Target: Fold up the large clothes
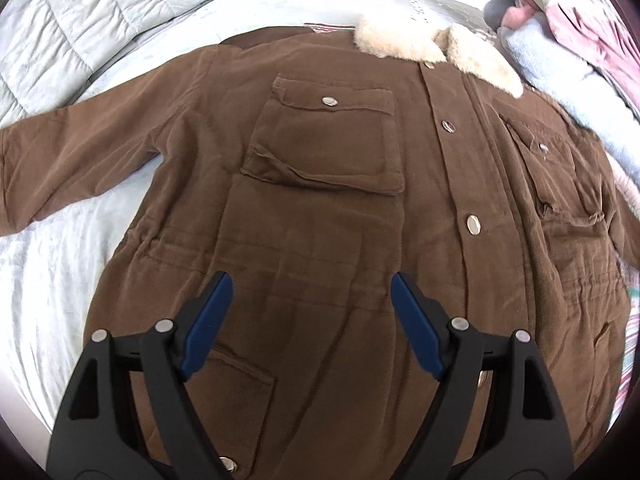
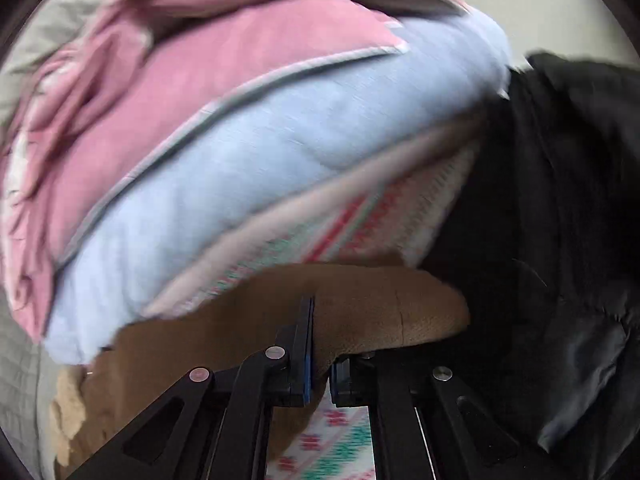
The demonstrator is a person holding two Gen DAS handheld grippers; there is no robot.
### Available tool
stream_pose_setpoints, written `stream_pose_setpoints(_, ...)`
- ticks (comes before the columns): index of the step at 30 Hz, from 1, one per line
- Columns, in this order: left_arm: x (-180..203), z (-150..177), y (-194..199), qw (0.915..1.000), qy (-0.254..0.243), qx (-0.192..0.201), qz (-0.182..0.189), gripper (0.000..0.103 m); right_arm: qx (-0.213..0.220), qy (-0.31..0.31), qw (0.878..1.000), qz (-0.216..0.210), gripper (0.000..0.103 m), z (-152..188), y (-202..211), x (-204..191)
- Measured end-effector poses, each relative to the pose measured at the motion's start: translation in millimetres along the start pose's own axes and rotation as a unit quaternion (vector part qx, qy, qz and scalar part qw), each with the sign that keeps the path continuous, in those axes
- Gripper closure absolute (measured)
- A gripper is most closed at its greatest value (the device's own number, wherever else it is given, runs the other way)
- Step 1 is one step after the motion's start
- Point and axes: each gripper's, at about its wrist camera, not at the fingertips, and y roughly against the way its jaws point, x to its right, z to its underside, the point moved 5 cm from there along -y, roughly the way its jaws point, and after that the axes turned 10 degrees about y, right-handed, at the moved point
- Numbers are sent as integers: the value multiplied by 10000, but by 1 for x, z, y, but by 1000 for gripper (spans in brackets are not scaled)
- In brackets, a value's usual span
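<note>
1. A brown jacket (image 1: pixel 320 184) lies spread front-up on a pale grey bedspread (image 1: pixel 52 240), its snap-button placket (image 1: pixel 460 168) closed and running down the middle.
2. The jacket's cream fur collar (image 1: pixel 436 48) sits at its far end, beside a light blue blanket (image 1: pixel 560 80) that lies along the jacket's right side.
3. One sleeve (image 1: pixel 72 160) stretches out from the jacket to the left across the bedspread.
4. A flapped chest pocket (image 1: pixel 332 140) with a metal snap lies left of the placket; a second pocket (image 1: pixel 556 176) lies right of it.
5. The left gripper (image 1: pixel 310 296) hangs above the jacket's waist area, its blue-padded fingers (image 1: pixel 208 320) wide apart with nothing between them.
6. The right gripper (image 2: pixel 320 344) has its fingers pressed together on a fold of the jacket's brown fabric (image 2: pixel 360 304), which bulges above the jaws.
7. In the blurred right wrist view, a pink cloth (image 2: pixel 200 72) lies behind the pinched fabric above the blue blanket, and a dark garment (image 2: pixel 560 240) lies to the right of it.
8. A patterned sheet (image 2: pixel 344 440) with red and green marks shows below the pinched fabric.
</note>
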Motion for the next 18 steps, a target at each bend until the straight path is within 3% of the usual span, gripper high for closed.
stream_pose_setpoints(2,-6,-3,0,9999,129,-20,35,22,85,-41,10000,-27,98,-2,8,14)
stream_pose_setpoints(6,-20,-11,-1,9993,370,-73,83,22,904,315,9954,37,98,-28,53,-10)
stream_pose_setpoints(11,-36,-23,-1,9971,700,-149,255,22,1562,225,9874,78,98,-67,88,-35)
stream_pose_setpoints(13,-42,-28,-1,9958,840,-159,335,22,2137,863,9731,49,98,-69,120,-82)
stream_pose_setpoints(16,-52,-33,-2,9940,1019,-175,362,22,3050,2081,9290,-247,98,-48,174,-181)
stream_pose_setpoints(18,-58,-35,-3,9925,1149,-195,370,22,3379,2750,8971,-730,98,-26,201,-249)
